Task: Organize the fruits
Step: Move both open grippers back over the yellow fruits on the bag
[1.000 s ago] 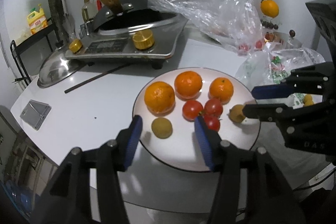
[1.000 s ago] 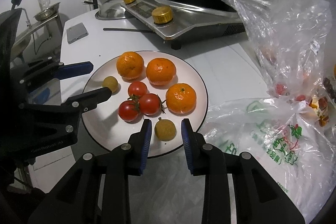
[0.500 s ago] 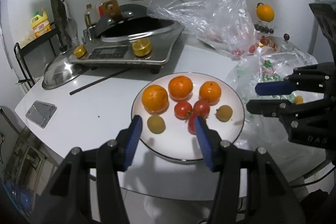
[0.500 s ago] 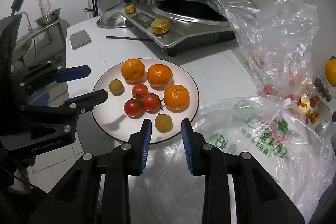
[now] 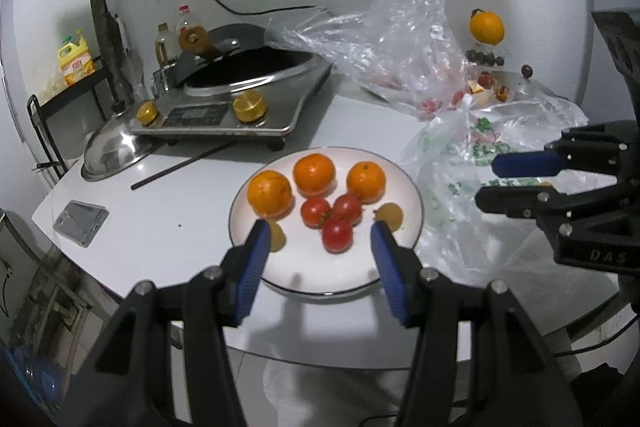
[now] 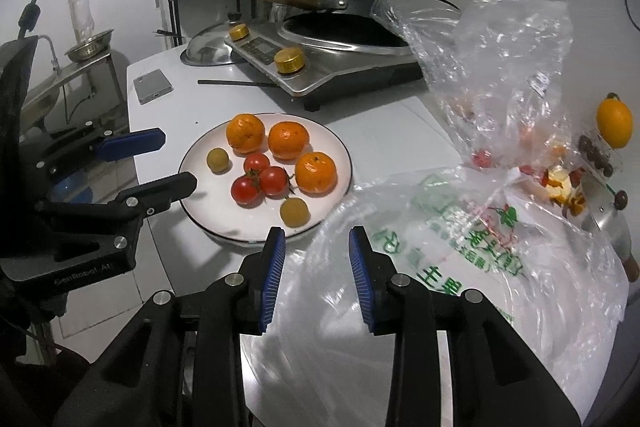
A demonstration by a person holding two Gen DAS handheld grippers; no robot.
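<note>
While both grippers hang empty above the table, the fruit sits on the white plate [image 6: 344,151].

Three oranges [image 6: 288,140], three tomatoes [image 6: 274,181] and two small brownish fruits [image 6: 294,211] lie there. Seen from the right wrist, the right gripper [image 6: 317,239] hovers over a plastic bag [image 6: 472,239], its jaws just widened with nothing between them. Only the left wrist view shows the left gripper [image 5: 318,233] apart and empty, one finger hiding part of a brownish fruit.

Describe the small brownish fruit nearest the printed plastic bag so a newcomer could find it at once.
Start at the white plate on the white table. Below the rightmost orange, near the plate's edge by the printed bag, lies the brownish fruit. It is dull tan, unlike the red tomatoes.
</note>
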